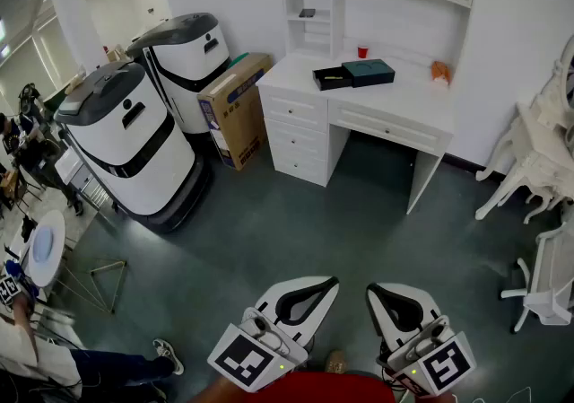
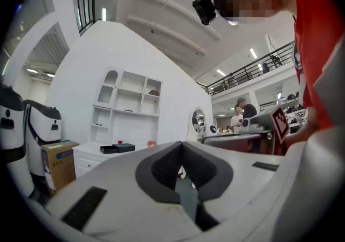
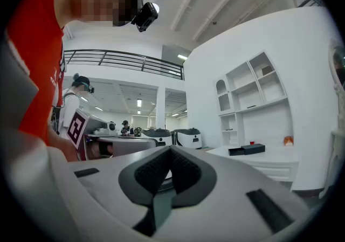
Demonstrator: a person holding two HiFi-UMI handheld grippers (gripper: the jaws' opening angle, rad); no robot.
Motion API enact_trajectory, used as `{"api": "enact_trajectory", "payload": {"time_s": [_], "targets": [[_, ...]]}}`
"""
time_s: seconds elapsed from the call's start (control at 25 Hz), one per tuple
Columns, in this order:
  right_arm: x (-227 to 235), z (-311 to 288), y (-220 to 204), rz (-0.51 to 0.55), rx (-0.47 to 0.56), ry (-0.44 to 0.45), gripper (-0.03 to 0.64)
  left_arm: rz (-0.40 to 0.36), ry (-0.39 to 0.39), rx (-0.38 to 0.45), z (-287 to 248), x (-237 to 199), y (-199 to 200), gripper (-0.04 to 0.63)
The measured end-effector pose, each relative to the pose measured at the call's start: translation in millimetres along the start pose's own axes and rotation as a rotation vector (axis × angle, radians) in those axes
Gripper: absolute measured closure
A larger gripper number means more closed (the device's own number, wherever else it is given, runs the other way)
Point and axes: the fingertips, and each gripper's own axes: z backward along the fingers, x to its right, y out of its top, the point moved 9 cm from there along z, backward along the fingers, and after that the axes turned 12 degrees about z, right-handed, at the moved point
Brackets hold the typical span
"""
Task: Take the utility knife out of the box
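Presently holding left claw (image 1: 309,298) and right claw (image 1: 395,302) shut, empty, at six o'clock, far from the open box (image 1: 332,78) on the counter (image 1: 399,98) at twelve o'clock, likely housing the light, stiff utility knife, best pinched mid-handle.

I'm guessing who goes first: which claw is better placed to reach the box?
Probably left, slightly: the box sits nearer the left claw, its lid nearer the right claw. Both are shut, empty, far from the desk.
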Motion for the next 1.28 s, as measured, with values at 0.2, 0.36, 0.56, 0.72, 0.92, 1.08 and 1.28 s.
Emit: {"api": "enact_trajectory", "payload": {"time_s": [0.2,0.36,0.56,0.72,0.92,1.08,1.28], "targets": [[-6.4,6.3,-11.3,0.023,-0.029,0.033,0.598,-0.001,-0.004,0.005,-1.5,1.5,-1.2,0.586],[-4.1,8.1,-13.0,0.023,-0.039,0.05,0.598,0.001,-0.001,0.002,-4.8,1.8,-1.4,0.586],[7.7,13.8,-13.8,0.008,-0.04,0.007,0.597,-0.002,0.013,0.004,-11.8,3.5,1.4,0.586],[23.4,23.8,-15.3,0.022,-0.018,-0.015,0.597,-0.017,0.038,0.018,-20.8,3.2,3.5,0.586],[45.6,31.5,-15.2,0.015,0.012,-0.035,0.597,-0.035,0.06,0.017,-39.4,8.2,6.5,0.586],[64.4,31.6,-18.3,0.034,0.014,-0.009,0.597,-0.053,0.083,0.036,-54.0,7.4,12.3,0.586],[88.7,12.9,-24.6,0.004,0.033,-0.02,0.597,-0.063,0.118,0.036,-68.6,-14.0,18.4,0.586]]}}
